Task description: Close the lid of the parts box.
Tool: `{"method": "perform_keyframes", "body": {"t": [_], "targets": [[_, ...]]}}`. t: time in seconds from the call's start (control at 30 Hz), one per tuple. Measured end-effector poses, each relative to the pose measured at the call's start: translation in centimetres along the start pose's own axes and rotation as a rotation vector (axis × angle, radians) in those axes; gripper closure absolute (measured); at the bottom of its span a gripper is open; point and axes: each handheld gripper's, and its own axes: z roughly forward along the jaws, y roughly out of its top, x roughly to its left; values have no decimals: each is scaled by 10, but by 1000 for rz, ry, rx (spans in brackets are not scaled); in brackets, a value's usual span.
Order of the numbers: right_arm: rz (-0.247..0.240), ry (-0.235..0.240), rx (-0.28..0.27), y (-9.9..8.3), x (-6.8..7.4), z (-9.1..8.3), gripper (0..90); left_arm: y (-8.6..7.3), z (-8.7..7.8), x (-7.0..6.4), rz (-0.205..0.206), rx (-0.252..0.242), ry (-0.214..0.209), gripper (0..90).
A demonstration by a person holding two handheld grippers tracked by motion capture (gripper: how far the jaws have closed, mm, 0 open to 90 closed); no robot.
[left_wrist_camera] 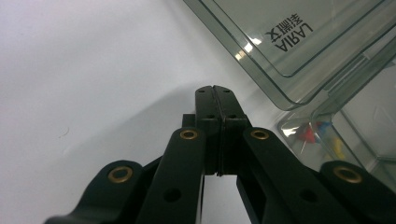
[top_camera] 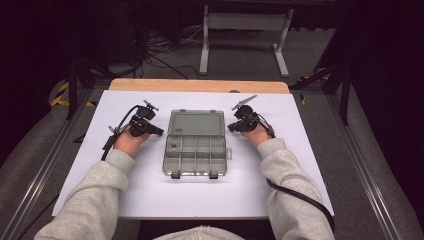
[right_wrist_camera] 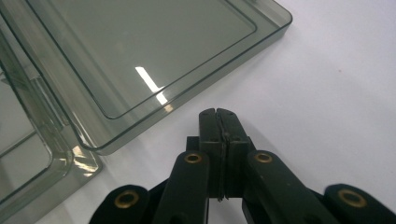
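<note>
A clear grey plastic organizer box [top_camera: 195, 143] lies open in the middle of the white table, its lid [top_camera: 195, 123] folded flat on the far side. The divided tray [top_camera: 195, 156] holds a few small coloured pieces [top_camera: 173, 147] in its left rear compartment; these coloured pieces [left_wrist_camera: 314, 135] also appear in the left gripper view. My left gripper [top_camera: 159, 132] rests on the table just left of the box, jaws pressed together with nothing between them [left_wrist_camera: 215, 88]. My right gripper [top_camera: 231, 127] sits just right of the lid [right_wrist_camera: 140, 60], also shut and empty [right_wrist_camera: 218, 112].
The white board [top_camera: 150, 190] covers a wooden table [top_camera: 200, 85]. Cables trail from both grippers along the person's grey sleeves. A white stand frame [top_camera: 243, 30] and dark cables lie on the floor beyond the table.
</note>
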Motion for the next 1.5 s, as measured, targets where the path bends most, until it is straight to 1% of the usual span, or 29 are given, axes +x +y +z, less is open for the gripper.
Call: {"method": "perform_keyframes", "body": {"t": [0.1, 0.23, 0.3, 0.33, 0.4, 0.47, 0.63, 0.7, 0.77, 0.83, 0.87, 0.93, 1.03, 1.13, 1.3, 1.5], "targets": [[-11, 5, 0, 1, 1, 2, 897, 1, 2, 0, 0, -1, -1, 896], [-13, 10, -1, 2, 2, 3, 896, 1, 3, -2, -5, 0, -2, 896], [-15, 12, 0, 3, 3, 4, 896, 2, 4, -1, 5, 4, -4, 896], [-17, 13, 0, 3, 3, 4, 896, 2, 5, -2, 1, 3, -6, 896], [-11, 14, -1, 3, 3, 4, 894, 2, 5, -3, 1, -1, -8, 896], [-13, 15, -1, 3, 3, 4, 892, 3, 6, -4, 18, 1, -7, 896], [-15, 22, -1, 4, 3, 5, 888, 5, 8, -6, 18, -9, -13, 896], [-17, 22, 1, 4, 3, 5, 889, 5, 8, -6, 29, -6, -15, 896], [-17, 24, -1, 4, 3, 5, 889, 6, 9, -7, 28, -9, -8, 896], [-15, 27, -1, 4, 2, 5, 889, 6, 9, -6, 28, -13, -15, 896], [-15, 28, -1, 4, 2, 5, 890, 5, 9, -5, 22, -12, -21, 896], [-16, 28, -2, 4, 2, 6, 891, 6, 9, -5, 24, -11, -20, 896], [-15, 31, -1, 4, 1, 6, 894, 6, 10, -4, 12, -12, -30, 897], [-11, 30, 1, 5, 1, 6, 898, 6, 9, -4, 11, -11, -25, 897], [-9, 28, -1, 5, 1, 7, 900, 6, 10, -2, 11, -12, -34, 897], [-5, 29, -8, 6, 0, 8, 900, 6, 10, -1, -2, -13, -41, 897]]}}
